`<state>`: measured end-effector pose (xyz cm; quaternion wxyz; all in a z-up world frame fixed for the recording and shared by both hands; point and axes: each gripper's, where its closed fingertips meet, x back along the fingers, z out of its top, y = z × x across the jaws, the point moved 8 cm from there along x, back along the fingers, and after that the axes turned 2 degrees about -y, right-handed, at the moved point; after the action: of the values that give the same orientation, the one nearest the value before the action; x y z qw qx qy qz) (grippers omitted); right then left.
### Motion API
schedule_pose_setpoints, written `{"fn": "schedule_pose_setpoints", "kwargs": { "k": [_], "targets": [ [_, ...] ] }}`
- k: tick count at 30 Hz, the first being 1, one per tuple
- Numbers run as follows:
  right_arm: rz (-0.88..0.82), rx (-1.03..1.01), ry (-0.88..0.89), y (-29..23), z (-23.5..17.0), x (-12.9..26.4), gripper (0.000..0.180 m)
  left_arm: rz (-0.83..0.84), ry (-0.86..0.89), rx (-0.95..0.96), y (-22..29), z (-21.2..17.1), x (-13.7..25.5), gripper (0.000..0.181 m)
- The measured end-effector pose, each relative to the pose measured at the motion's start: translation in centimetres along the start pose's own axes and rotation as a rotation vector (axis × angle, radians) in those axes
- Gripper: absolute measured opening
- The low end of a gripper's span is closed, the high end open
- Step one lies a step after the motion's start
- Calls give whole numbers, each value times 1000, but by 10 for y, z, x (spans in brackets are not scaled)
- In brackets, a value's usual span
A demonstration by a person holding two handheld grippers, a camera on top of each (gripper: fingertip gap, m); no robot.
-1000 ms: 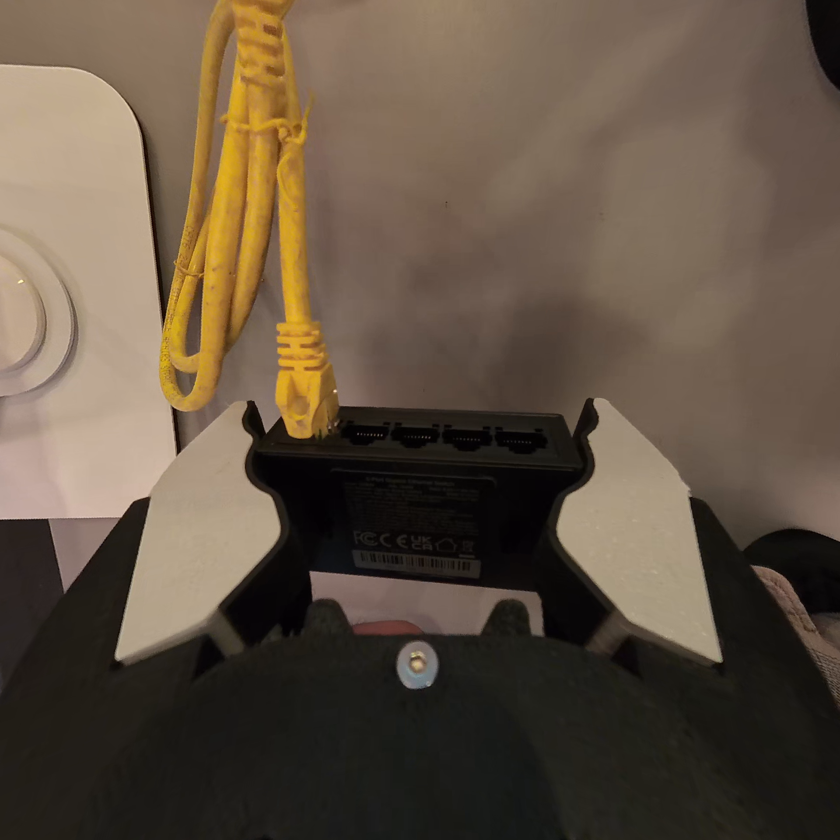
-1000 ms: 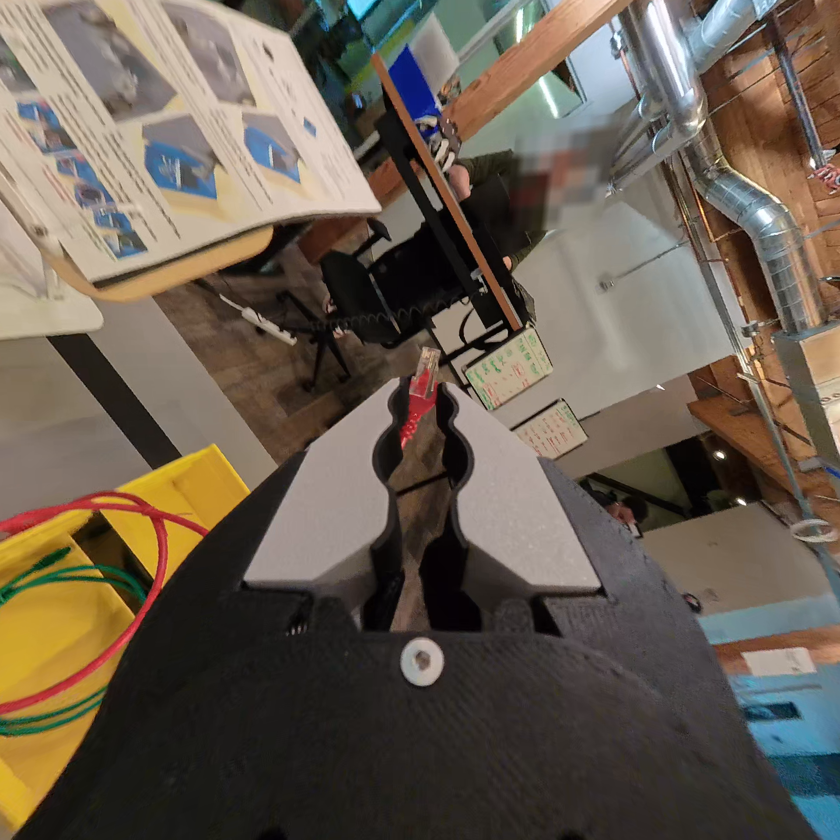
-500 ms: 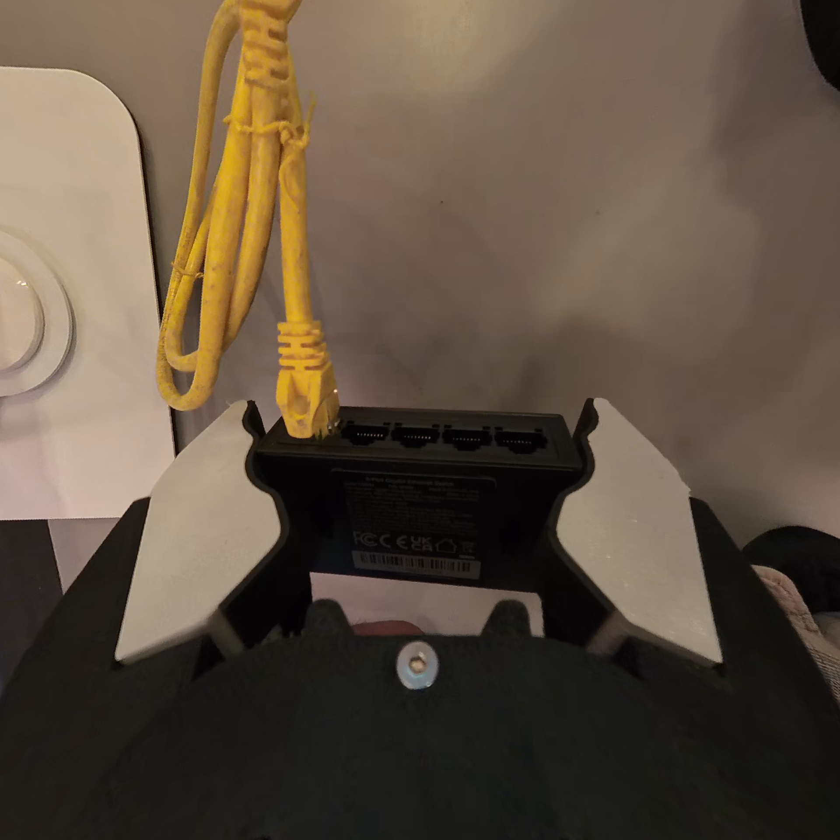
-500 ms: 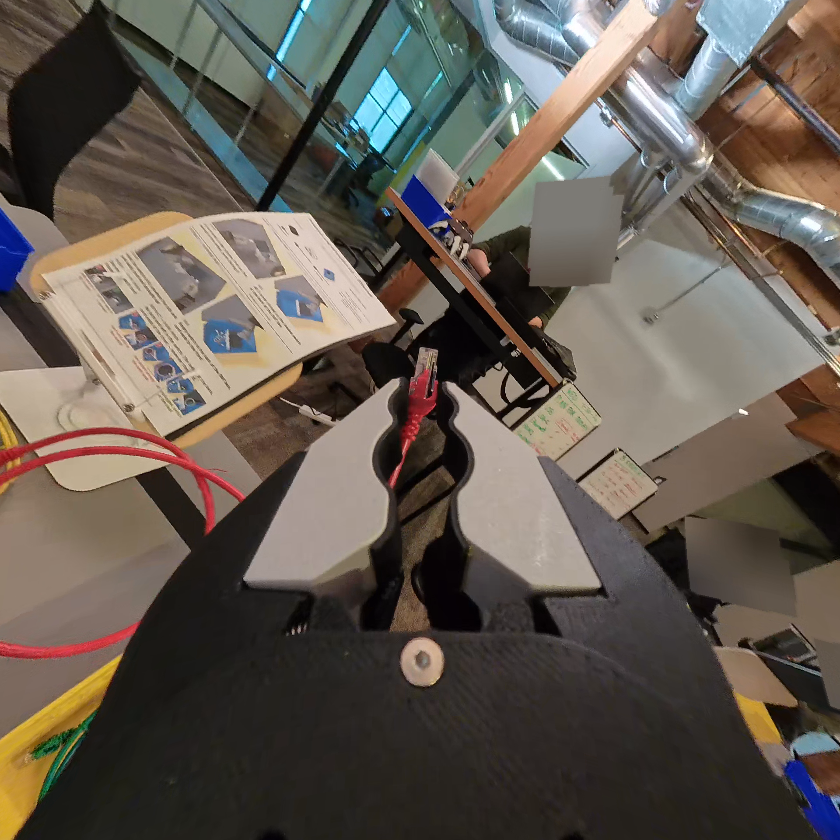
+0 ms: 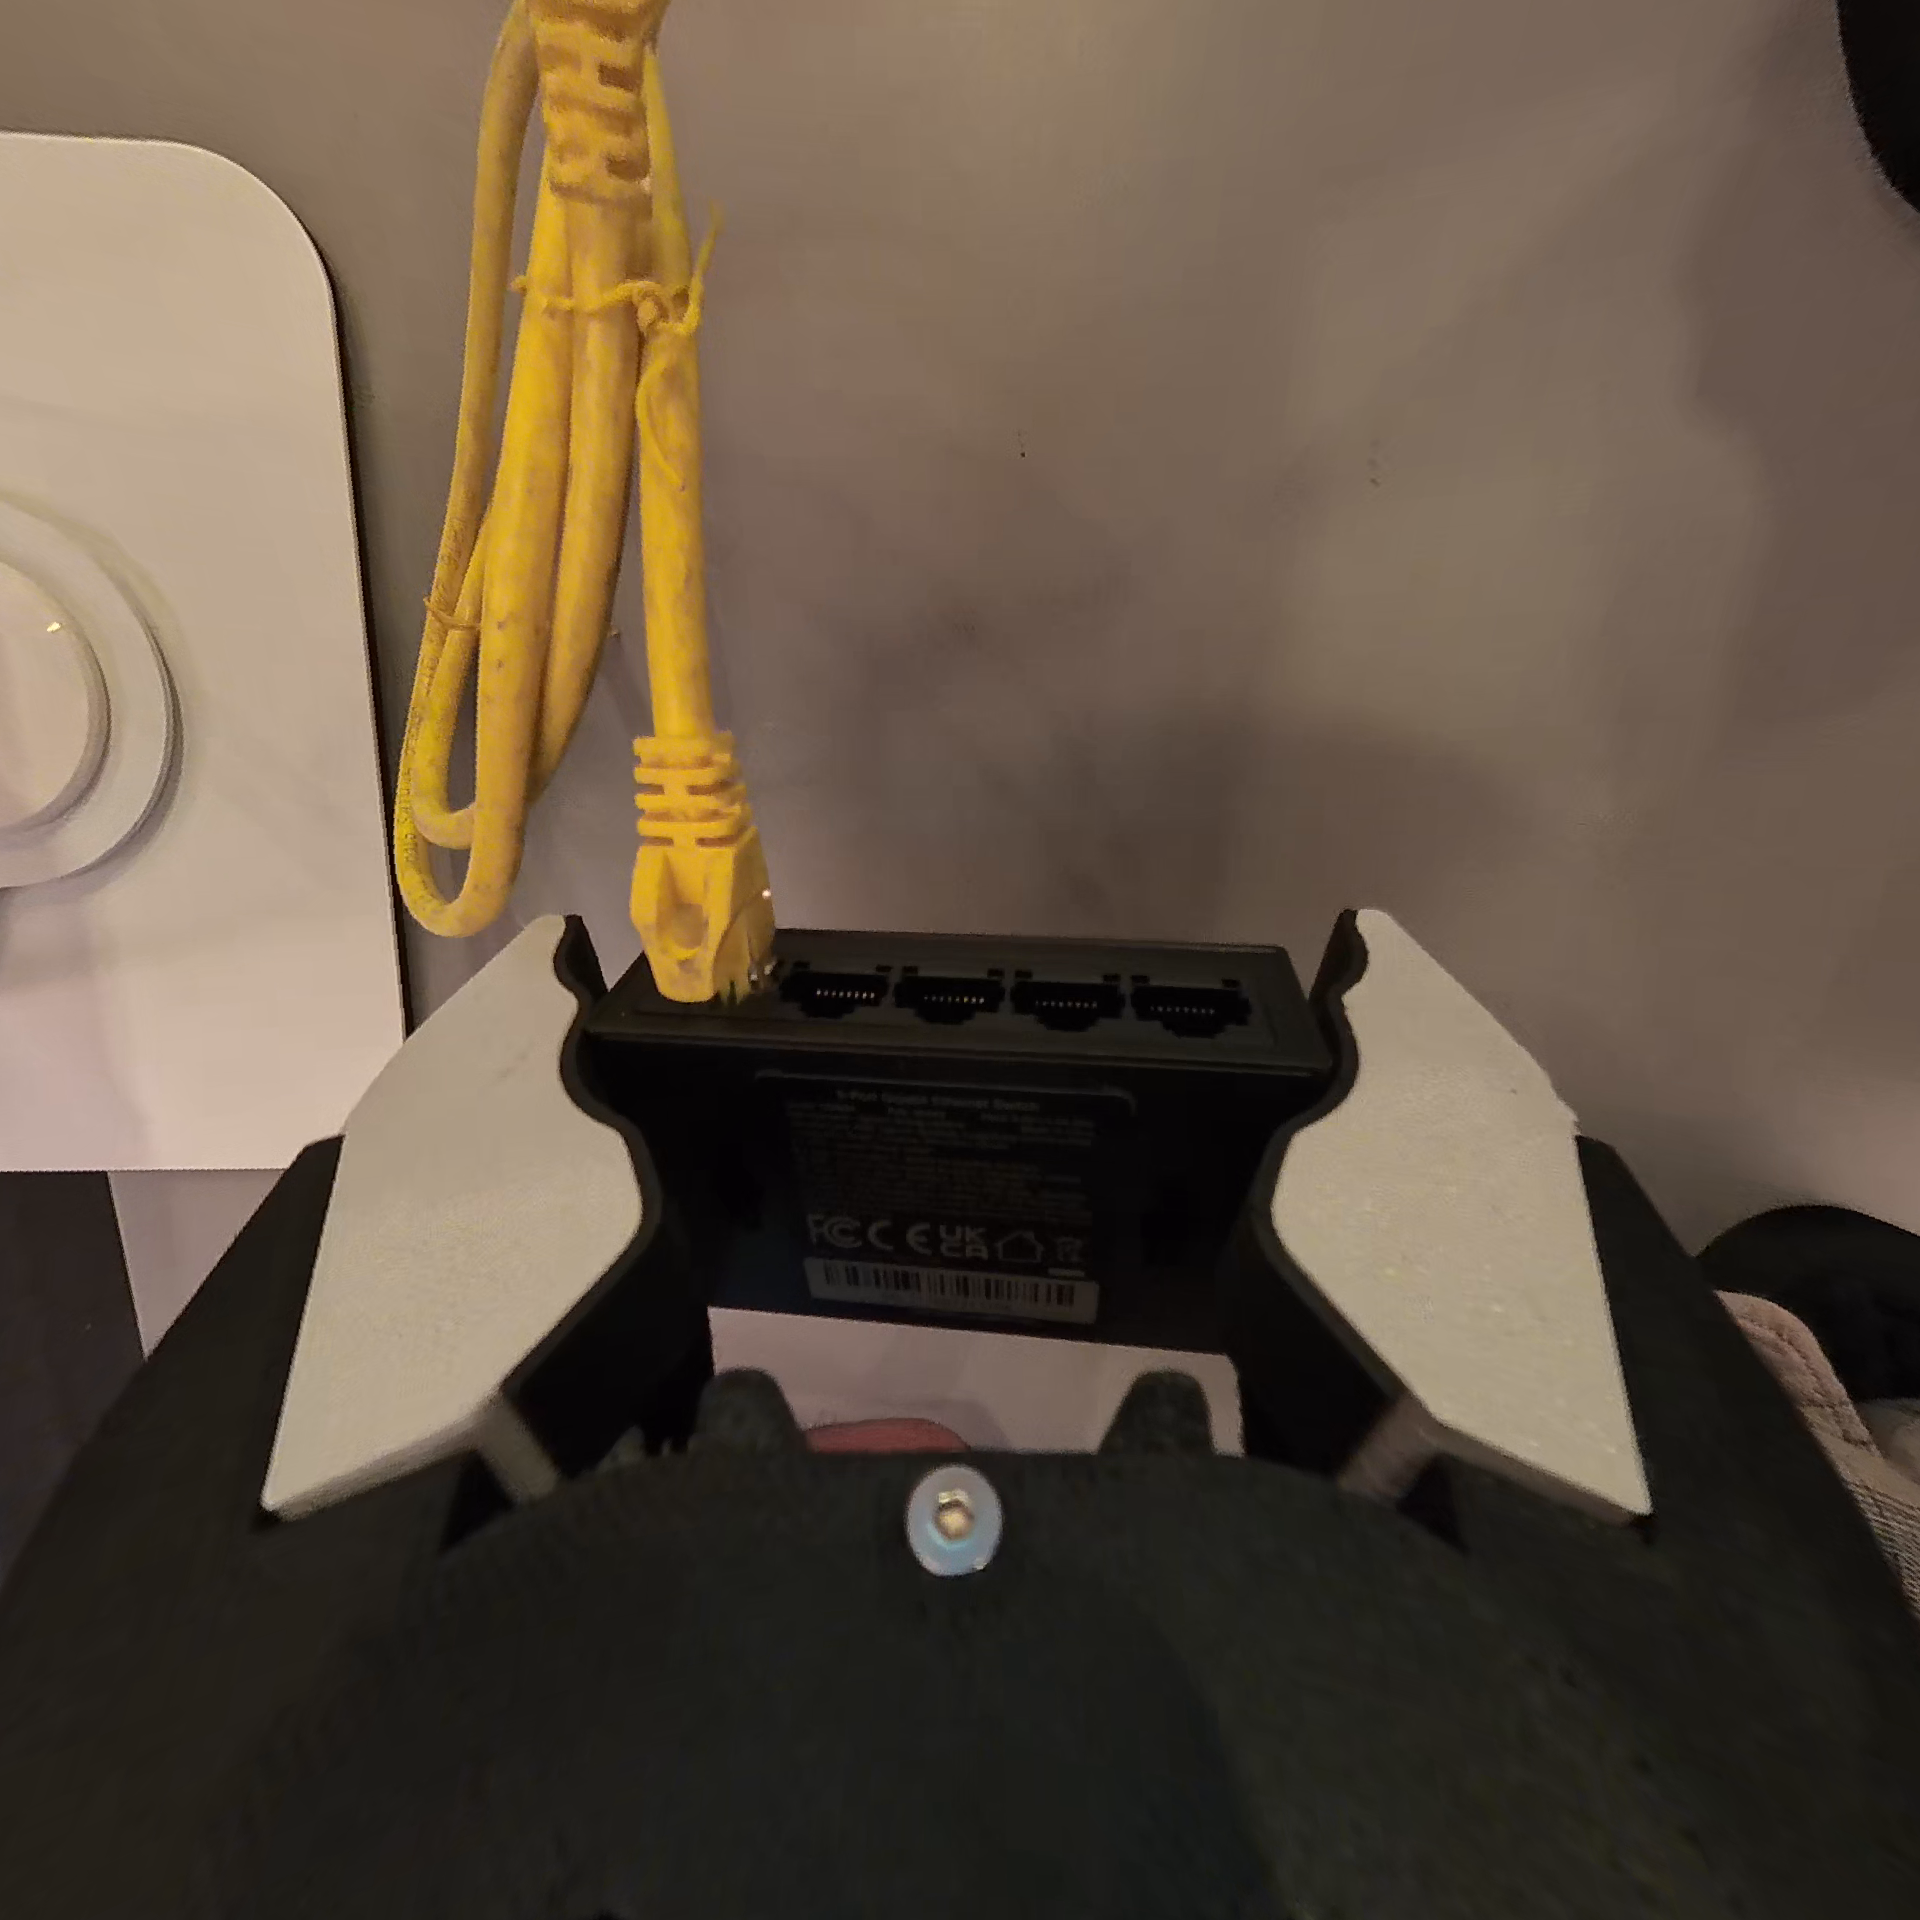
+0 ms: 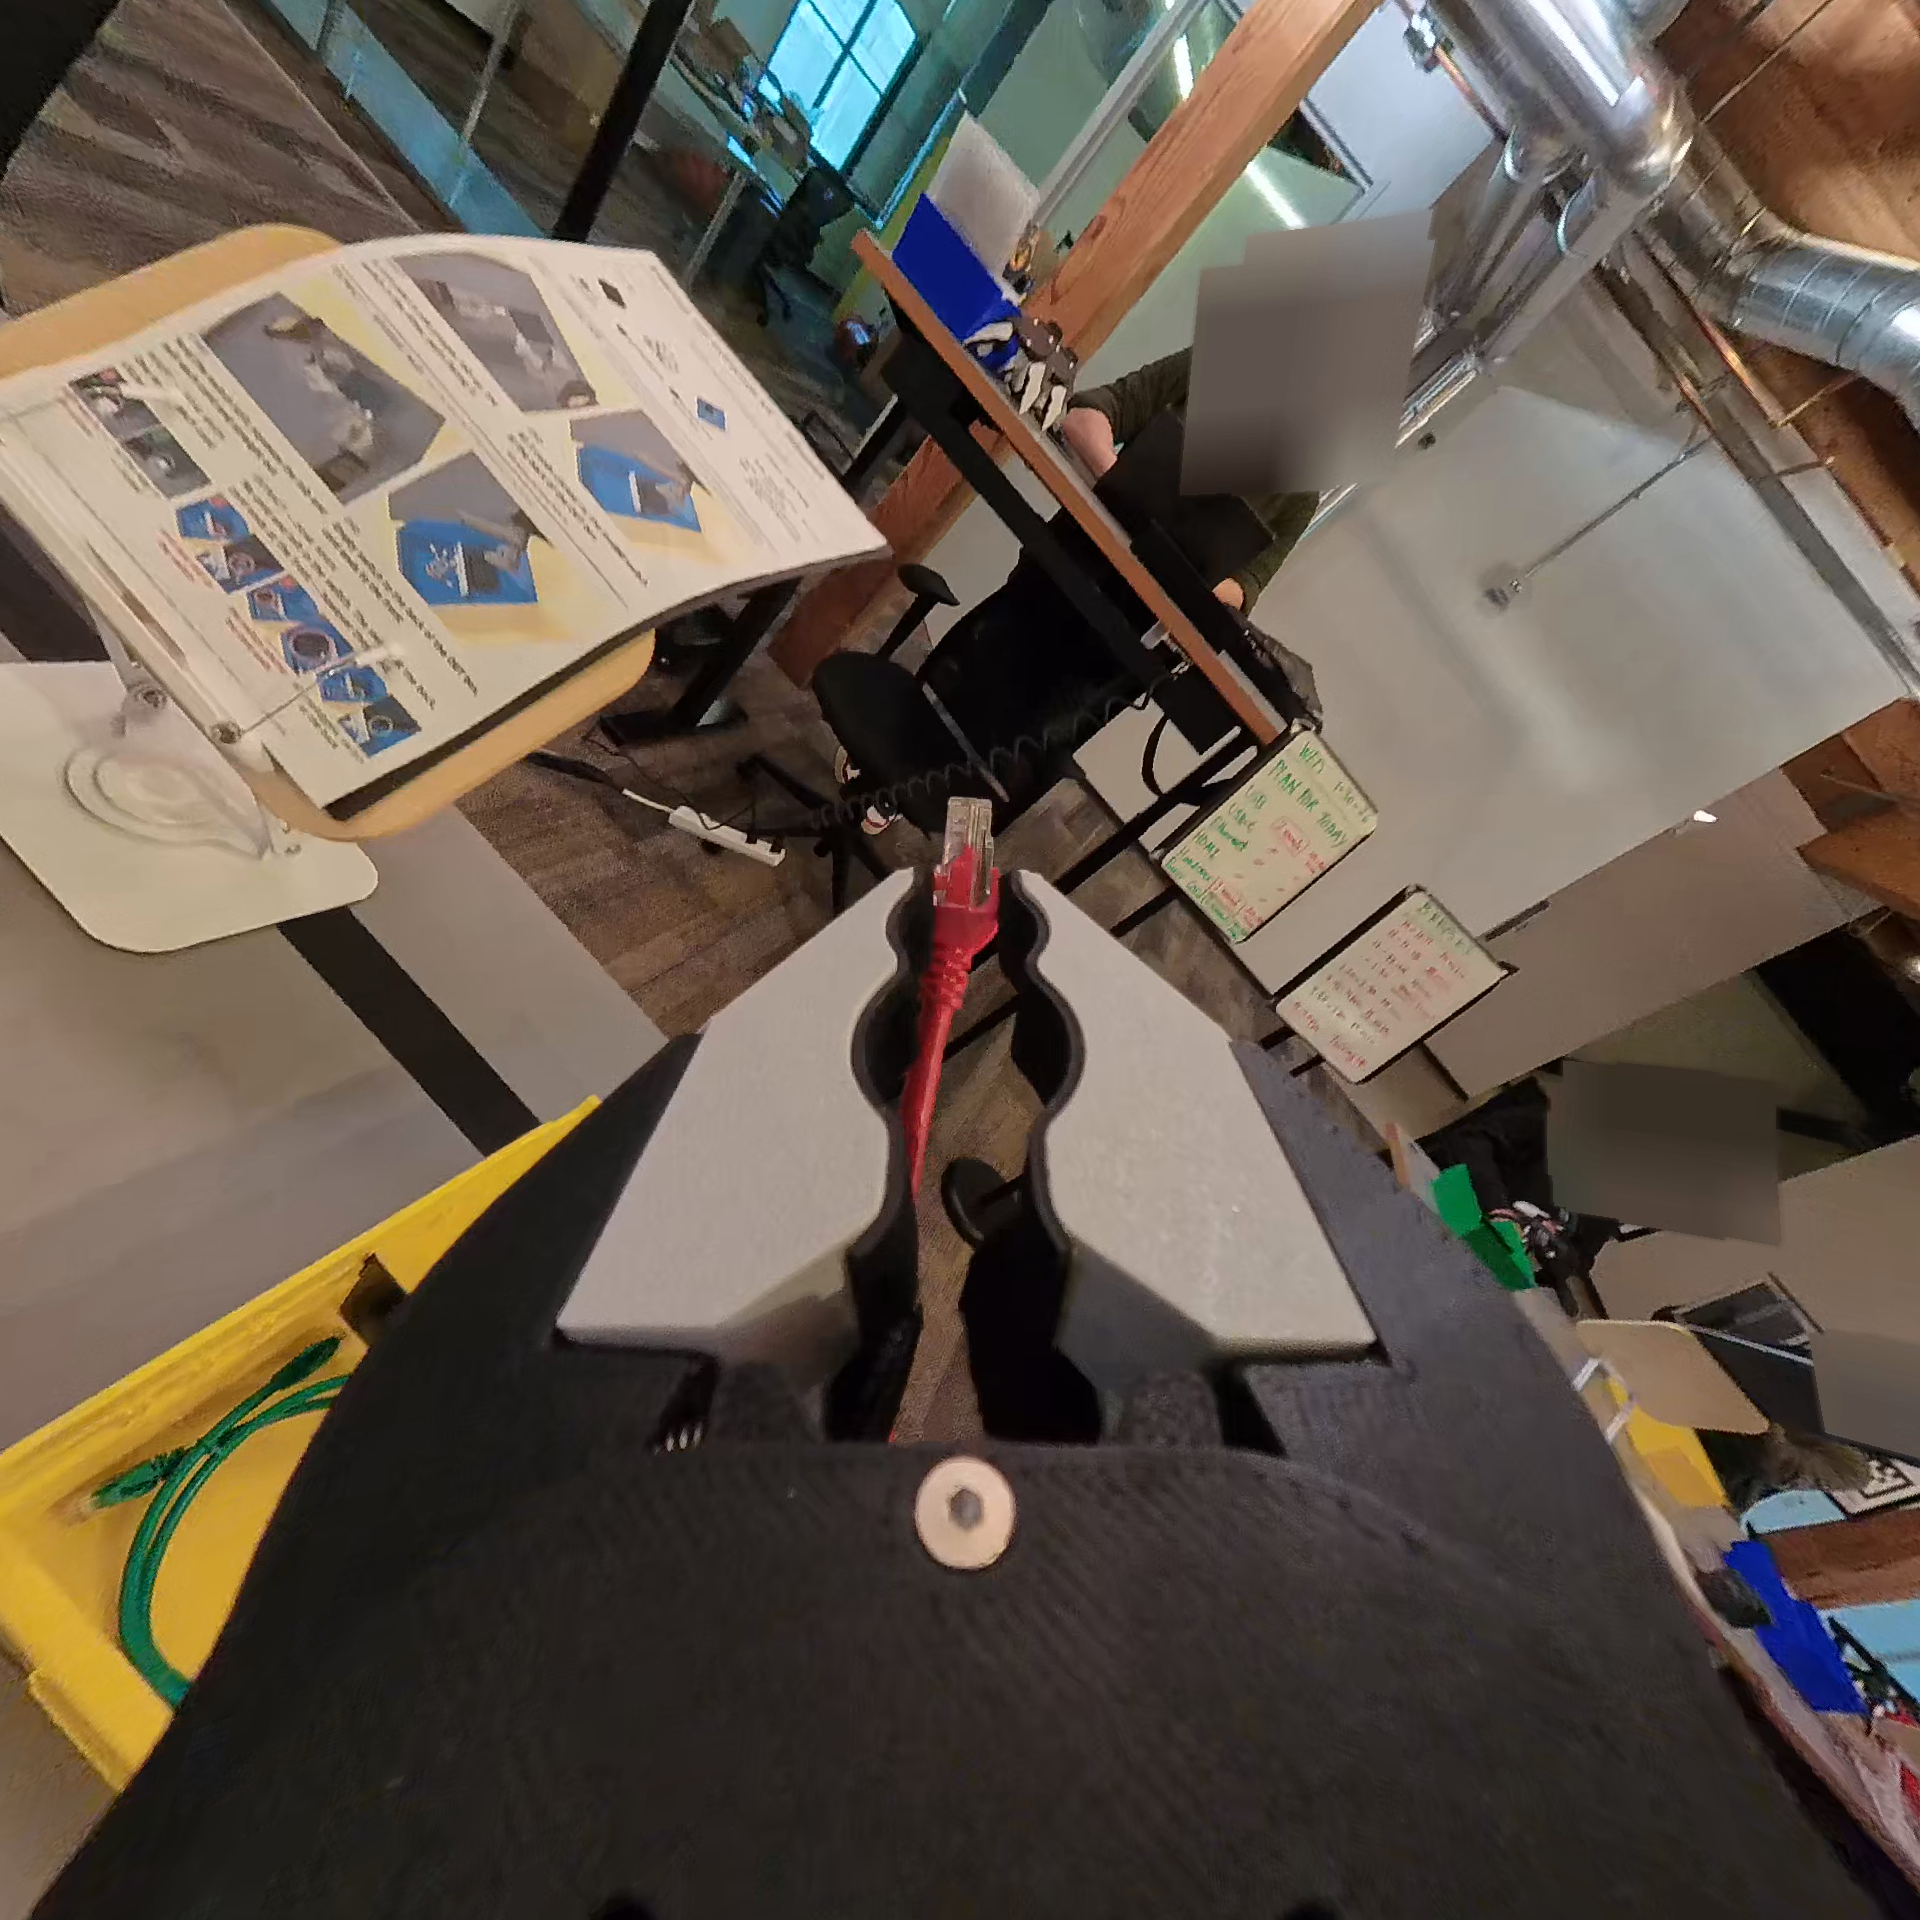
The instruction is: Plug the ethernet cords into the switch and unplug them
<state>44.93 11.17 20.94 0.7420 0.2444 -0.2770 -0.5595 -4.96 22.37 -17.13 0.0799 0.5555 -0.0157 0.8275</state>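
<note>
My left gripper (image 5: 956, 940) is shut on a black ethernet switch (image 5: 951, 1132), held by its two ends with the port row facing away from me. A yellow ethernet cord (image 5: 582, 436), bundled with a tie, has its plug (image 5: 698, 883) in the leftmost port; the other ports are empty. My right gripper (image 6: 964, 894) is shut on a red ethernet cord (image 6: 940, 1013), its clear plug tip (image 6: 966, 831) sticking out past the fingertips, held up in the air. The switch is not in the right wrist view.
A grey table (image 5: 1247, 468) lies under the switch, with a white stand base (image 5: 156, 623) at left. The right wrist view shows a yellow bin (image 6: 94, 1558) holding a green cord (image 6: 177, 1496), a leaflet on a stand (image 6: 395, 488), and a seated person (image 6: 1164, 488) at a far desk.
The right gripper has swung and tilted with the red cord, so the leaflet and bin shifted in its view. The left gripper and switch have barely moved.
</note>
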Motion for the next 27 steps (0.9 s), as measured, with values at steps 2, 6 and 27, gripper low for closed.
{"fn": "schedule_pose_setpoints", "kwargs": {
  "k": [2, 6, 27],
  "targets": [
    [5, -6, -18, -8, -17, -3, 11, 2, 4, 1, 0, 0, 1, 127],
    [43, -36, -41, -34, -51, -13, 10, 8, 10, 2, 1, -1, 4, 127],
    [117, -233, -159, -178, -190, -55, 11, 10, 11, 8, 0, -2, 5, 127]
  ]
}}
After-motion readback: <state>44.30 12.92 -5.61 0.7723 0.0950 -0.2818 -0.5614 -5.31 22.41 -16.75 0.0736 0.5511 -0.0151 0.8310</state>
